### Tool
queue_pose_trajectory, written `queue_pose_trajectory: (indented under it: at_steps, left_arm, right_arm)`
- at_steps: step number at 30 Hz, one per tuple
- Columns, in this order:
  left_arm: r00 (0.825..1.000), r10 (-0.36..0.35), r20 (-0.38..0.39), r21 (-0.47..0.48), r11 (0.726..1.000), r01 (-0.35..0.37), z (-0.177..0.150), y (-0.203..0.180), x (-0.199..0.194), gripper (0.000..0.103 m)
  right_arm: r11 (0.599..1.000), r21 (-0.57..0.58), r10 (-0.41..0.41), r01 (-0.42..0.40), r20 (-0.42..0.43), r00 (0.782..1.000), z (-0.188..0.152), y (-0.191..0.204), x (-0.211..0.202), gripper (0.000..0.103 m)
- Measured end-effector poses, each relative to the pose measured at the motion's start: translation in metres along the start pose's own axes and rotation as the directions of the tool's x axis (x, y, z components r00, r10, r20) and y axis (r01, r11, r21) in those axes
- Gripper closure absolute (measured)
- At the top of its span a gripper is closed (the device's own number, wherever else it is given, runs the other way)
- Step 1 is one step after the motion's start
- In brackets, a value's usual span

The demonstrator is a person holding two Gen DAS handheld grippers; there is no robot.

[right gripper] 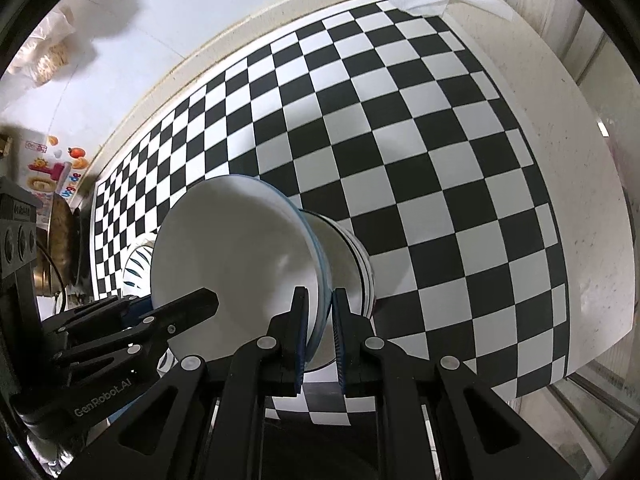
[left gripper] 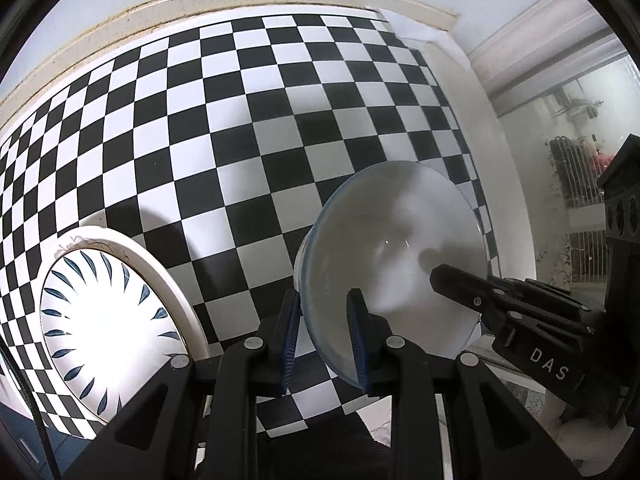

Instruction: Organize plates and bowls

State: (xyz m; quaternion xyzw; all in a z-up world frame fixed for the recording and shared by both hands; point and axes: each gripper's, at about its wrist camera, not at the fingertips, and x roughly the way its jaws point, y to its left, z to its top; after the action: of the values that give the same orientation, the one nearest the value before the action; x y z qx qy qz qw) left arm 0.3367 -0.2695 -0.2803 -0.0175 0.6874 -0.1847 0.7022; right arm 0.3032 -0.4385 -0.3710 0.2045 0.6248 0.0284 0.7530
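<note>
A white bowl [left gripper: 400, 248] with a thin blue rim hangs tilted over the checkered cloth [left gripper: 240, 120], and both grippers hold it. My left gripper [left gripper: 323, 300] is shut on the bowl's near rim, one blue pad inside and one outside. My right gripper [right gripper: 320, 294] is shut on the opposite rim of the same bowl [right gripper: 232, 256]. In the left wrist view a finger of the right gripper [left gripper: 460, 286] lies inside the bowl. A blue-leaf plate [left gripper: 108, 328] sits on a cream-rimmed plate [left gripper: 160, 260] at the lower left. In the right wrist view the bowl hides most of the blue-leaf plate [right gripper: 136, 264].
The checkered cloth [right gripper: 420, 160] covers a white counter whose bare edge [right gripper: 580, 200] curves along the right. A cream ledge [left gripper: 120, 28] and wall close off the far side. Printed packets [right gripper: 52, 160] and a brass-coloured pot [right gripper: 60, 240] stand at the left. Glass doors [left gripper: 580, 140] lie beyond the right edge.
</note>
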Motion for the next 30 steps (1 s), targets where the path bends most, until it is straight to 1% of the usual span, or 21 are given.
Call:
queue_pose_trajectory:
  at_steps: [16,21,22,27,30]
  left_arm:
    - [0.999,0.007,-0.038,0.01,1.0,-0.007,-0.003,-0.002,0.019,0.082]
    - [0.999,0.007,-0.042,0.011,1.0,-0.006,-0.003,-0.002,0.021,0.082]
    - [0.999,0.006,-0.043,0.01,1.0,-0.005,-0.003,-0.002,0.021,0.082]
    - [0.999,0.013,-0.034,0.012,1.0,-0.012,-0.003,0.0,0.018,0.082]
    - [0.999,0.015,-0.028,0.011,1.0,-0.015,-0.006,0.001,0.014,0.082]
  right_arm:
    - [0.999,0.006,-0.034,0.035,-0.024,0.999,0.002,-0.004,0.014,0.09]
    - [0.999,0.018,-0.032,0.033,-0.027,0.999,0.005,-0.006,0.015,0.089]
    - [0.999,0.023,-0.027,0.027,-0.028,0.999,0.006,-0.006,0.015,0.087]
    - [0.999,0.036,-0.034,0.034,-0.015,0.999,0.005,-0.007,0.011,0.087]
    - [0.998,0.044,-0.033,0.033,-0.01,0.999,0.003,-0.006,0.008,0.084]
